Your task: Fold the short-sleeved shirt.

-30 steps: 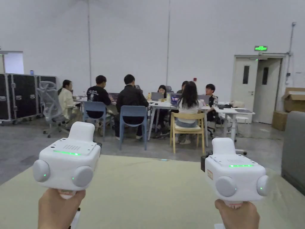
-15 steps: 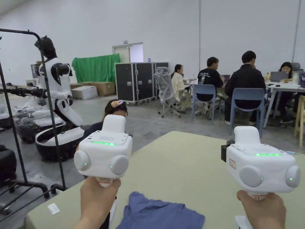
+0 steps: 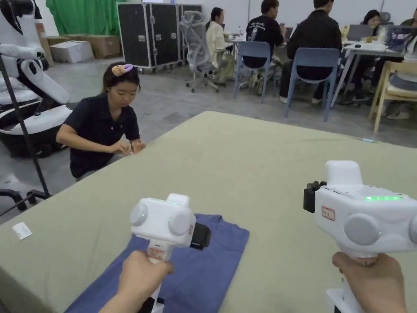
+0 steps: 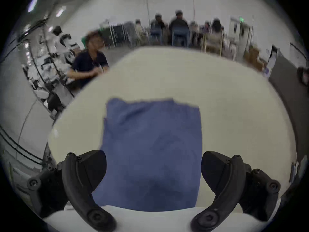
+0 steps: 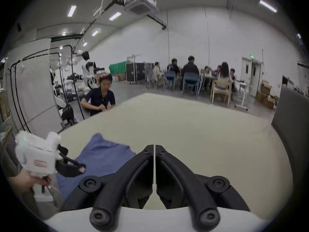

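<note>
- The shirt (image 3: pixel 195 269) lies flat on the desk (image 3: pixel 252 171), at the near left corner, blue and already looking like a rough rectangle with its long side running away from me.
- My left gripper (image 4: pixel 153 177) hangs just above the shirt's near end, jaws spread wide with nothing between them; in the left gripper view the cloth shows in the gap.
- My right gripper (image 5: pixel 154 165) is off to the right of the shirt, over bare desk, jaws pressed together on nothing.
- I judge the shirt to be light, thin and limp. It should sag and drag when lifted by 1 point, so 2 holds would keep an edge straight.
- The far edge shows a small step in the left gripper view, perhaps a collar or a tucked sleeve; I cannot tell which.
- I would take hold at the 2 near corners, or along 1 long side, pinching through all layers so that the lower ones do not slide out.
- The desk cover looks soft and matte, so I expect the cloth to grip it and not slip.
- Writing: a small red-edged label sits on the right gripper's side in the head view, too small to read. A white tag (image 3: pixel 21 230) lies on the desk left of the shirt, also unreadable.
</note>
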